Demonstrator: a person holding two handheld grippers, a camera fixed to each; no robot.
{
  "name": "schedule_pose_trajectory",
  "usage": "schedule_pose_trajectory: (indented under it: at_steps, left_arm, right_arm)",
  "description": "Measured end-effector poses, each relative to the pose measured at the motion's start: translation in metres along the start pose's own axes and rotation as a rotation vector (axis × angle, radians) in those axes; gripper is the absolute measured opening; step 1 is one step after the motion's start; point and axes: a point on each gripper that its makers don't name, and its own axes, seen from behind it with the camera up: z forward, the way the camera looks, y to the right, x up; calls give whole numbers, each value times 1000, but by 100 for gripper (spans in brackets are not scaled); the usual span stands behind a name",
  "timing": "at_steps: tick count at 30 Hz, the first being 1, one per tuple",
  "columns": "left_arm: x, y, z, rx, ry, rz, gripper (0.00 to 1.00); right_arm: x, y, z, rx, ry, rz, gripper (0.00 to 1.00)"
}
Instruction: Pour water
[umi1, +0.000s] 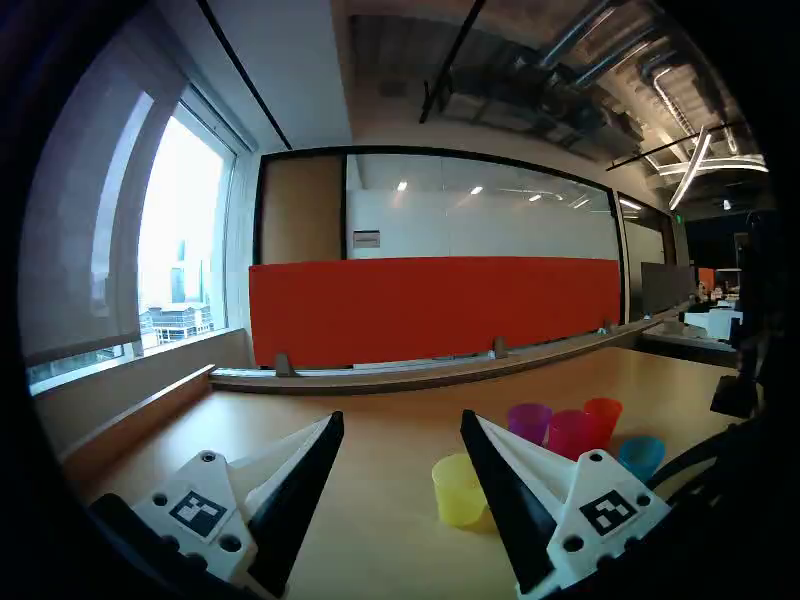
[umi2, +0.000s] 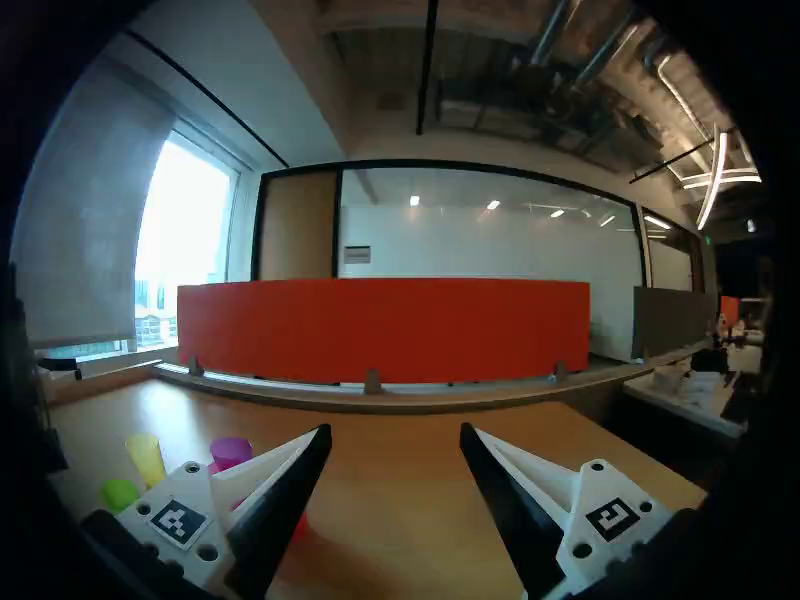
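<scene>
Both left gripper (umi1: 401, 415) and right gripper (umi2: 395, 428) fingers spread — seemingly wooden desk (umi1: 390, 520), orange partition (umi1: 430, 305).

Translucent plastic cups (umi1: 458, 489) sit on a smooth wood-look desk (umi1: 390, 450) before a matt red partition (umi1: 430, 310).

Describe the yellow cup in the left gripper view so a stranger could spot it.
On the wooden desk before the red screen stands a group of cups. The yellow cup is nearest and leftmost, the only yellow one, apart from the rest.

Orange partition (umi1: 430, 310), window (umi1: 180, 250), wooden desk (umi1: 390, 480)
</scene>
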Motion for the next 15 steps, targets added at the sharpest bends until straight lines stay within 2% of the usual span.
schedule_pose_trajectory:
  at_steps: [15]
  left_arm:
    - [-3,-16,3,93,40,-29,86]
  right_arm:
    - [10,13,0,-42,31,19,100]
